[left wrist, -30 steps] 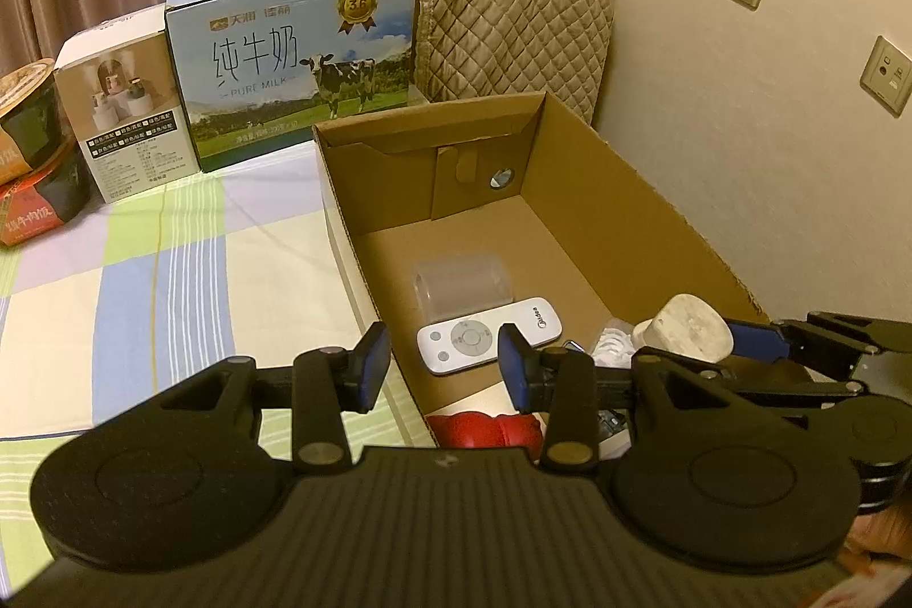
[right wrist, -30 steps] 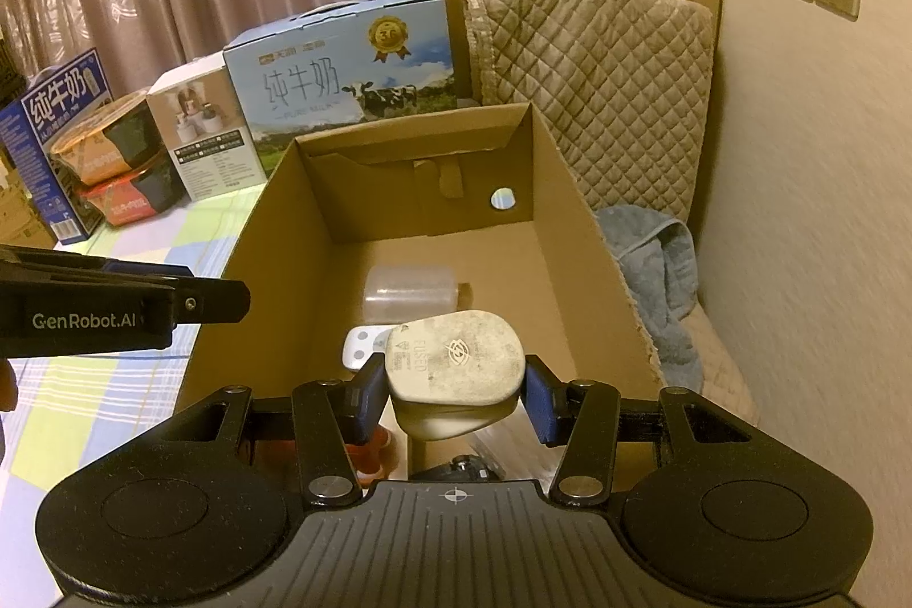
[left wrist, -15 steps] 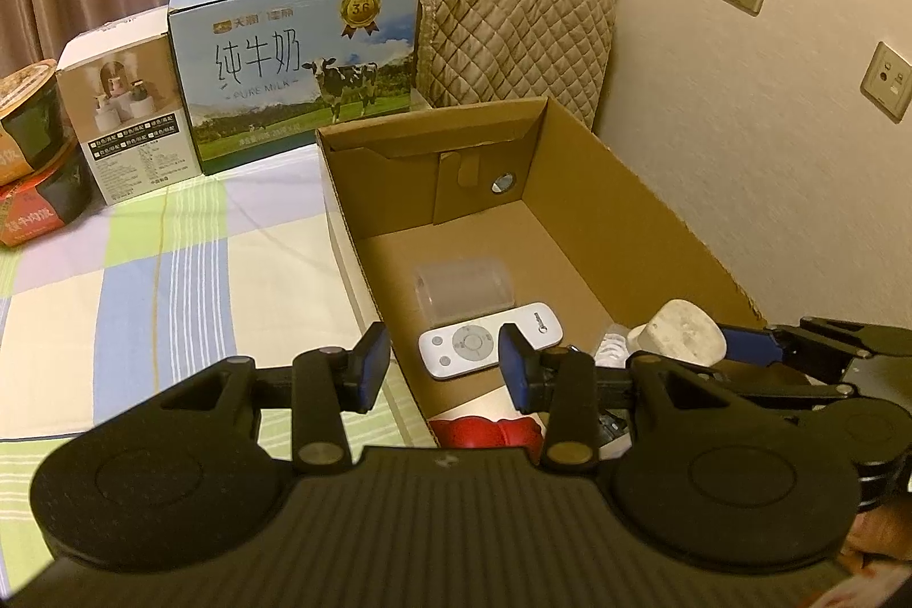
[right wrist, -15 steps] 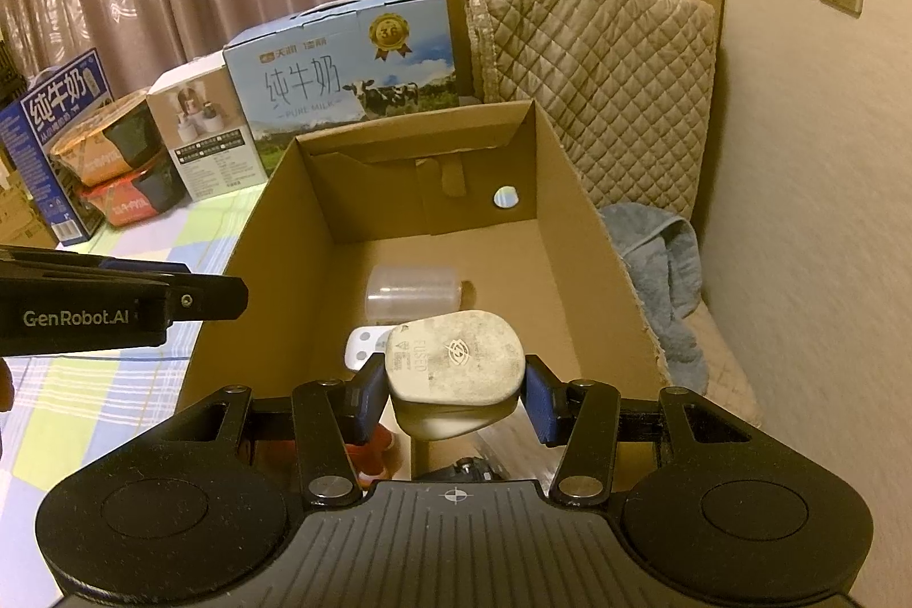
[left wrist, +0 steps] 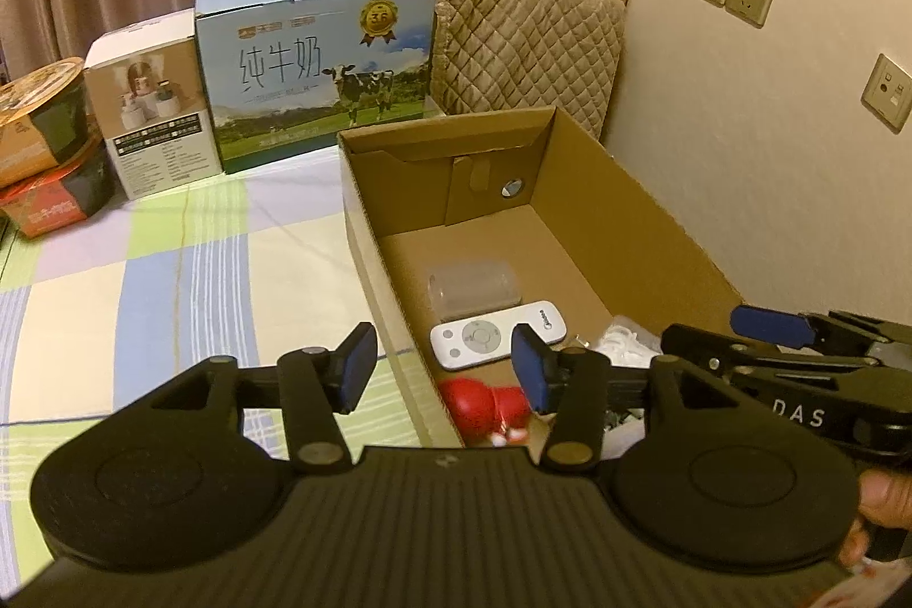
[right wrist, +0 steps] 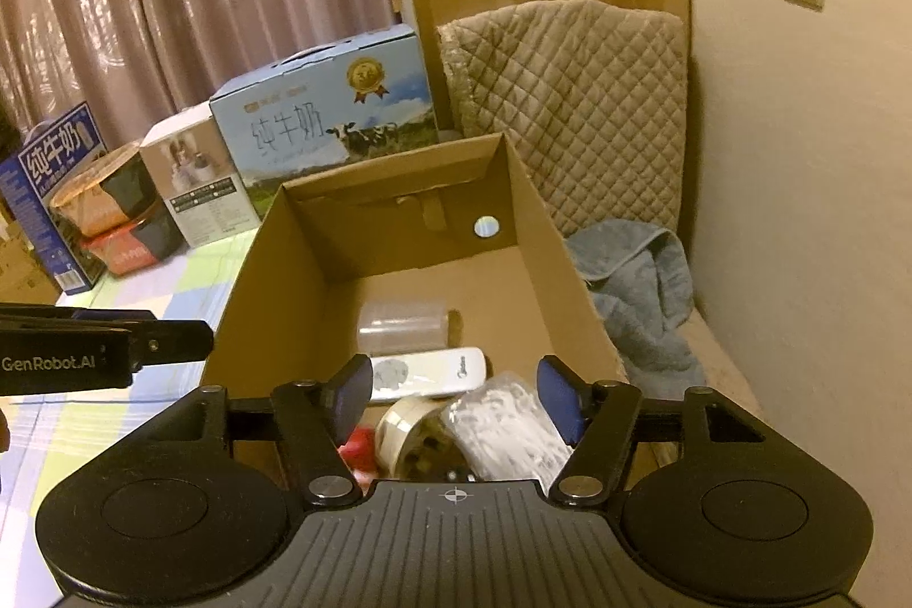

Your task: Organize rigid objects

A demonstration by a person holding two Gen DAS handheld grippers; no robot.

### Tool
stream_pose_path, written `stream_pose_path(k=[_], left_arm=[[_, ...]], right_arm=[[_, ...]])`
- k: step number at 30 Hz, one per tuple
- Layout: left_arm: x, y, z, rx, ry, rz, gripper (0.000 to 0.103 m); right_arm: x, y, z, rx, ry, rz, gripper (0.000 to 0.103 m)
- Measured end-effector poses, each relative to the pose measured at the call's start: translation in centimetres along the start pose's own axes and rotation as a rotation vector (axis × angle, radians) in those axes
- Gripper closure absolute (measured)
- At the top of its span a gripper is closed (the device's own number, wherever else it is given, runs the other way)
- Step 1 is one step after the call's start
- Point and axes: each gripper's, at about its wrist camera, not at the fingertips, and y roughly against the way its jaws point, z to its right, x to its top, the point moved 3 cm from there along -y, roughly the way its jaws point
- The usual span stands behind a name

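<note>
Now both grippers, left (left wrist: 443,368) and right (right wrist: 454,397), have just spread their fingers, empty, over the brown cardboard box (right wrist: 536,220).

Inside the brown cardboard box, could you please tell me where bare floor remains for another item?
The far half of the brown cardboard box is bare, between its back wall and the clear plastic cup. The near end is crowded: white remote control, red toy, white bag.

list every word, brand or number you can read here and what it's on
"纯牛奶": big blue milk carton.
"3.6": gold seal on it.
"纯牛奶": dark blue carton at far left.
"GenRobot.AI": left gripper, side.
"DAS": right gripper, side.
Remote logo, white box print, bowl labels: too small or blurred.
</note>
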Motion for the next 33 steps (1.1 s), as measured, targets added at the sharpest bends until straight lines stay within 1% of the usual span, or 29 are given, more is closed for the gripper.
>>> stream_pose_path(k=[2,4,5,6,11,13,16,18,22,25,27,29,33], left_arm=[[-0.3,0.8,0.0,0.006,0.01,0.005,0.049],[-0.7,1.6,0.0,0.015,0.015,0.012,0.04],[-0.9,2.0,0.0,0.019,0.017,0.015,0.038],[-1.1,2.4,0.0,0.023,0.021,0.017,0.031],[-2.5,4.7,0.1,0.013,0.062,0.022,0.02],[-3.1,5.6,0.4,0.019,0.062,0.028,0.013],[-4.0,7.1,0.9,0.019,0.075,0.044,0.004],[-4.5,8.1,1.1,0.028,0.086,0.054,0.001],[-5.3,9.9,1.5,0.035,0.092,0.065,0.001],[-5.9,11.1,1.8,0.043,0.089,0.071,0.001],[-6.5,11.7,1.9,0.049,0.09,0.075,0.001],[-7.1,12.1,1.9,0.058,0.089,0.073,0.001],[-8.5,12.7,2.1,0.073,0.094,0.069,0.001]], right_arm=[[-0.3,0.6,0.0,-0.008,0.002,-0.005,0.04],[-0.6,1.3,0.0,-0.009,-0.003,-0.009,0.039],[-0.8,1.6,0.1,-0.01,-0.006,-0.013,0.038],[-1.0,2.0,0.1,-0.014,-0.011,-0.016,0.037],[-2.0,4.2,0.2,-0.001,-0.046,-0.023,0.033],[-2.3,5.1,0.0,0.002,-0.046,-0.026,0.032],[-2.8,6.6,-0.4,0.006,-0.038,-0.025,0.031],[-3.1,7.6,-0.5,0.005,-0.036,-0.023,0.029],[-3.9,9.6,-0.7,-0.001,-0.029,-0.017,0.027],[-4.6,10.9,-0.6,-0.023,-0.028,-0.013,0.023],[-5.2,11.6,-0.6,-0.03,-0.024,-0.015,0.017],[-5.8,12.2,-0.5,-0.033,-0.017,-0.019,0.013],[-6.6,13.2,-0.2,-0.045,-0.028,-0.024,0.011]])
